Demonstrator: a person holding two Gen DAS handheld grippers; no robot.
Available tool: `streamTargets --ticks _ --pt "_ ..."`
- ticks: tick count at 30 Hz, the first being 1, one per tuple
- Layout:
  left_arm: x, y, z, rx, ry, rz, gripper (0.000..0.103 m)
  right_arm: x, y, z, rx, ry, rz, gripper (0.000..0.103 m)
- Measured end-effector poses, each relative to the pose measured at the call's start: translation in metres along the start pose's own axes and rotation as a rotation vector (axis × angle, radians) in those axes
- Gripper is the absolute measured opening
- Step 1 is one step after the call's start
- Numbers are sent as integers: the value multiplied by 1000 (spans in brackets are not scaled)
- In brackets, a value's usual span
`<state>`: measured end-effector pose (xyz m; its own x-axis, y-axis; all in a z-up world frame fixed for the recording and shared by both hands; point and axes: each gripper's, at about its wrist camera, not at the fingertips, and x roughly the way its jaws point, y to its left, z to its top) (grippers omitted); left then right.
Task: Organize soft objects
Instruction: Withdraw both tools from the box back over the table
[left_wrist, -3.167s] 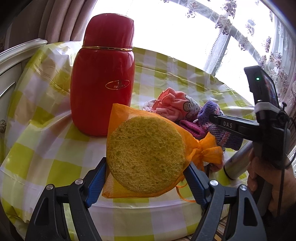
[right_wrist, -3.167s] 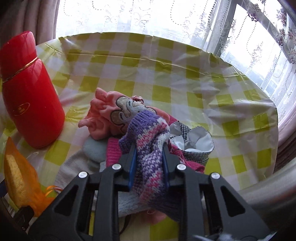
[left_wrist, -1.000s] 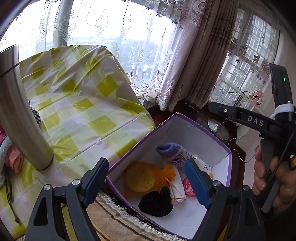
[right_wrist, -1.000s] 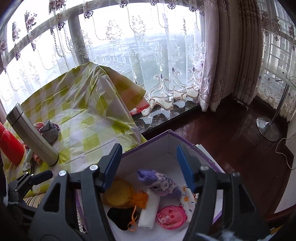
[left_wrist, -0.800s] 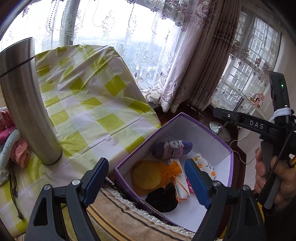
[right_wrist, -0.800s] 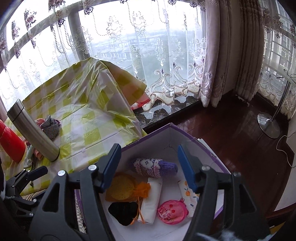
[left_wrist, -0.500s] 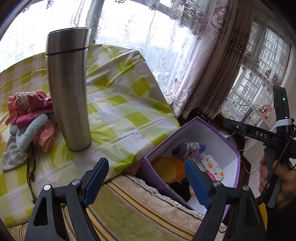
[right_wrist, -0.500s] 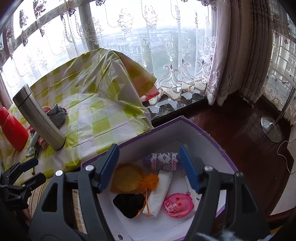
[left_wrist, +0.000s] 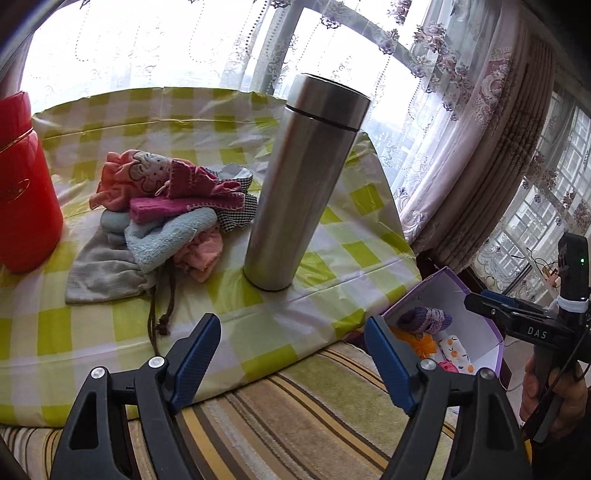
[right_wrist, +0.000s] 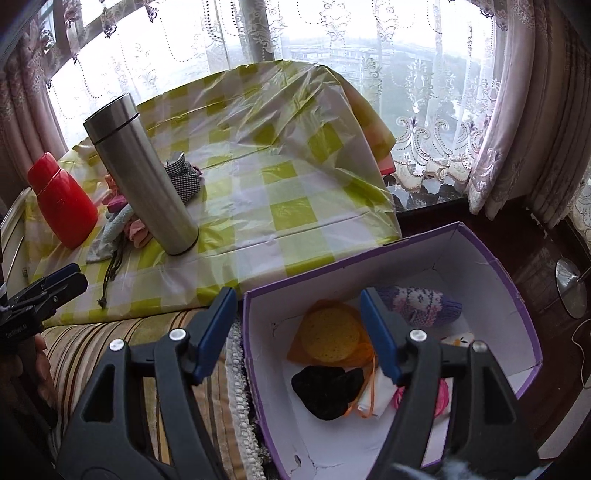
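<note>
Checked tablecloth (left_wrist: 332, 236) ahead of the empty, spread left gripper (left_wrist: 291, 354) carries a pile of cloths (left_wrist: 162, 218) left to sort, while below the empty, spread right gripper (right_wrist: 299, 332) the box (right_wrist: 491, 266) already holds sponge (right_wrist: 330, 338) and mitten (right_wrist: 424, 306).

Bright window (left_wrist: 155, 44) backlight — blown out; fisheye-bent edges.

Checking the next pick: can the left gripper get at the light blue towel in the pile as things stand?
Probably yes. The left gripper is open and empty, and the light blue towel lies exposed at the pile's near side. The steel flask stands to its right, the red flask to its left.
</note>
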<state>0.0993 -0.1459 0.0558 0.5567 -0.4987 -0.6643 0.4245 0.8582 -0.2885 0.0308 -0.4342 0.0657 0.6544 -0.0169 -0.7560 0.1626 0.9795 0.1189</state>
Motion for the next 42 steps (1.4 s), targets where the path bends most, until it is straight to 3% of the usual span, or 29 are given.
streamTargets --ticks 21,30,42 --pt "1 82 42 -62 -63 128 63 36 10 36 10 31 73 72" --pt "25 133 104 -86 -112 206 62 82 10 89 -46 28 207 72" --pt "110 181 152 -153 12 250 65 186 32 154 -144 157 442 80"
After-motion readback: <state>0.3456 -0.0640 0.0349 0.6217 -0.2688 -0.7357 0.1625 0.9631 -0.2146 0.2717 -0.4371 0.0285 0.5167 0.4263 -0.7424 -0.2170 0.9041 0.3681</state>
